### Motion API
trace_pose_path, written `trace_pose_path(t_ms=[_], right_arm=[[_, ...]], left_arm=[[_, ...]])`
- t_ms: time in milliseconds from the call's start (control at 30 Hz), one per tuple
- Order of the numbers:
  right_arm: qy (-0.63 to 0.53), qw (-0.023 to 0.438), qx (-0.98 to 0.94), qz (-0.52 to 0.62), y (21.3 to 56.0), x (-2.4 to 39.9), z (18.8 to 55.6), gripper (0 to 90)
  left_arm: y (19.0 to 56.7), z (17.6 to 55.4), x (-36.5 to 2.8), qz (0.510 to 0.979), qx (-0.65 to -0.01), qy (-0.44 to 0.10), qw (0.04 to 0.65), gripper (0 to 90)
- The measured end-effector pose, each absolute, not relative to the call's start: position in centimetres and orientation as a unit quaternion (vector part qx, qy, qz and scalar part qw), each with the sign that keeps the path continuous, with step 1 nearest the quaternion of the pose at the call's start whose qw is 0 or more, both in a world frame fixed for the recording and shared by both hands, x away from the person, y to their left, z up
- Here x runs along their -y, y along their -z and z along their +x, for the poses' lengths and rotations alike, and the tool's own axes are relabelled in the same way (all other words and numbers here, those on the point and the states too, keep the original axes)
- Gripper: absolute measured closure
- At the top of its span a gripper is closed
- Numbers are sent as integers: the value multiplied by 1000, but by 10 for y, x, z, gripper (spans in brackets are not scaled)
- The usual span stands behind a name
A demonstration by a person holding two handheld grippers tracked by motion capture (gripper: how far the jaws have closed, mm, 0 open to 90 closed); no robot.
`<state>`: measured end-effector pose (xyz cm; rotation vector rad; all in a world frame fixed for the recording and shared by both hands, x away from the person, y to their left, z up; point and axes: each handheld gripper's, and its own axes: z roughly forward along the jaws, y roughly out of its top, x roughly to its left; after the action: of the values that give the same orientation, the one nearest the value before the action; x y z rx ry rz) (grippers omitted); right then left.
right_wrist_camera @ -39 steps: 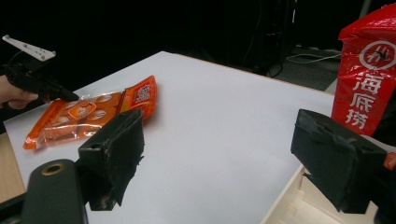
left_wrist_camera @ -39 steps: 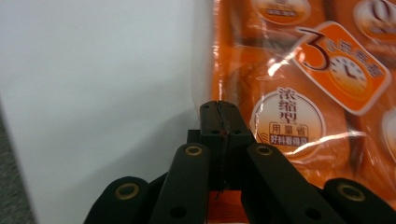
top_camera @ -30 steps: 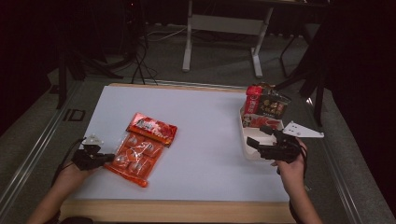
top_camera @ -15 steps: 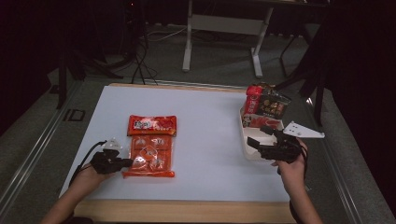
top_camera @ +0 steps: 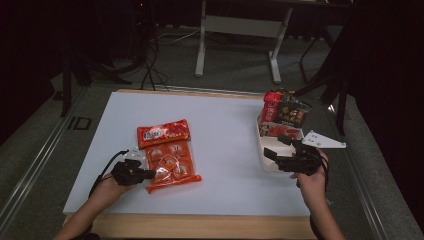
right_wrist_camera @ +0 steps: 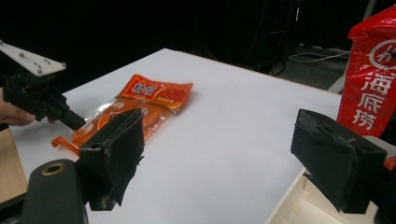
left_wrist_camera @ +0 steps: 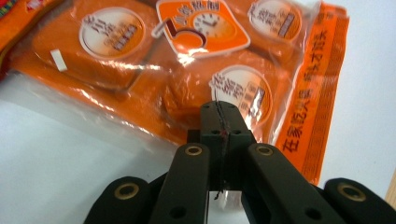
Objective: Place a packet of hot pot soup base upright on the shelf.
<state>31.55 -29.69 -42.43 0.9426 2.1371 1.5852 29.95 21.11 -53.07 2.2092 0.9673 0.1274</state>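
Left gripper (top_camera: pixel 150 174) sits in the lower left of the high view with its jaws pressed together, tips at the near-left edge of the orange snack pack (top_camera: pixel 171 165); in the left gripper view the closed tips (left_wrist_camera: pixel 222 116) lie over the clear film of that pack (left_wrist_camera: pixel 196 70), though whether film is pinched between them cannot be told. The pack lies flat on the white table (top_camera: pixel 220 130), left of the middle of the high view, several round-labelled portions showing through its wrapper. Touching its far edge is a smaller red packet (top_camera: pixel 163 133), also flat.

Right gripper (top_camera: pixel 272 155) is at the lower right of the high view, held in a hand (top_camera: pixel 311 179), its jaws spread wide with nothing between them, as the right gripper view shows (right_wrist_camera: pixel 224 154). Its tips hang at the near edge of a white box (top_camera: pixel 267 162) on the right side of the table. Upright in that box stand a red bag (top_camera: pixel 271 106) and a dark bag (top_camera: pixel 293 114).
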Motion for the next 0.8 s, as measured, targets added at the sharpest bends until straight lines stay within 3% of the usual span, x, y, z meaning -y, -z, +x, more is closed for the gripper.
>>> trace_pose_path(t_ms=[333, 800], right_arm=[[-554, 156, -749, 328, 425, 296, 315, 171], [-551, 152, -752, 327, 427, 295, 316, 171]], left_arm=[[526, 329, -230, 823, -429, -124, 350, 898], [537, 350, -222, 828, -433, -110, 339, 899]])
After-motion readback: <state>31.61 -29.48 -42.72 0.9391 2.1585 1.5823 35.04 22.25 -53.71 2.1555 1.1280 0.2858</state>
